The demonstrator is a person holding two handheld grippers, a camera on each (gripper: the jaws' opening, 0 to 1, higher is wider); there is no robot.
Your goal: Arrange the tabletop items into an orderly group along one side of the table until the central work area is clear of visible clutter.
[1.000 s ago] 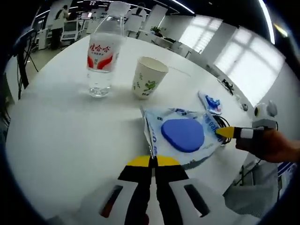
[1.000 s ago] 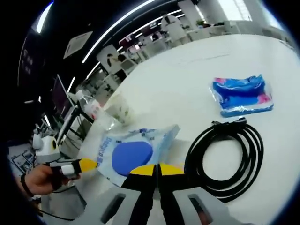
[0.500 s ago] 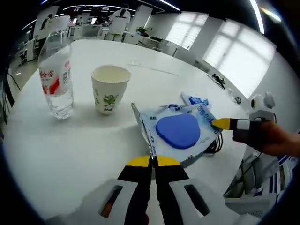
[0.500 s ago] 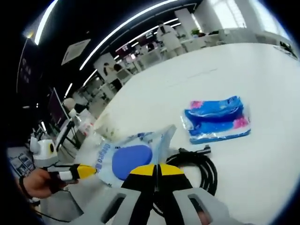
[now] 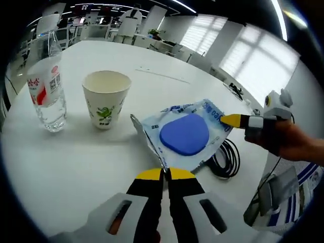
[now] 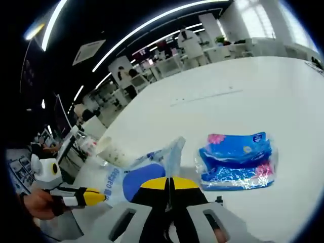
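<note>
Left gripper view showed the left gripper [image 5: 165, 174] with its jaws pressed together on the near edge of a clear packet holding a blue pad [image 5: 183, 133], lifted just above the white table [image 5: 76, 167]. At the packet's far-right edge the right gripper [image 5: 229, 120] had its yellow tips closed on the wrapper, a hand [image 5: 288, 144] behind it — so the packet hung stretched between the two. Left of it stood a paper cup [image 5: 105, 105], and further left a water bottle [image 5: 44, 90], both upright and apart from each other. A coil of black cable [image 5: 227, 158] lay on the table under the packet's right side.

In the right gripper view, the right gripper [image 6: 169, 183] was likewise clamped on the packet [image 6: 144, 174], with a blue tissue pack [image 6: 238, 161] lying flat on the table [image 6: 212, 109] to the right, and the left gripper [image 6: 87, 196] at the packet's left end.

By my judgement the packet was being carried toward the cup and bottle, the likeliest grouping side. To do it well, both hands ought to travel together, keeping the film taut but not pulled — uneven motion could tear it or slip a grip. It should come down just beside the cup, without nudging it or snagging the cable.
</note>
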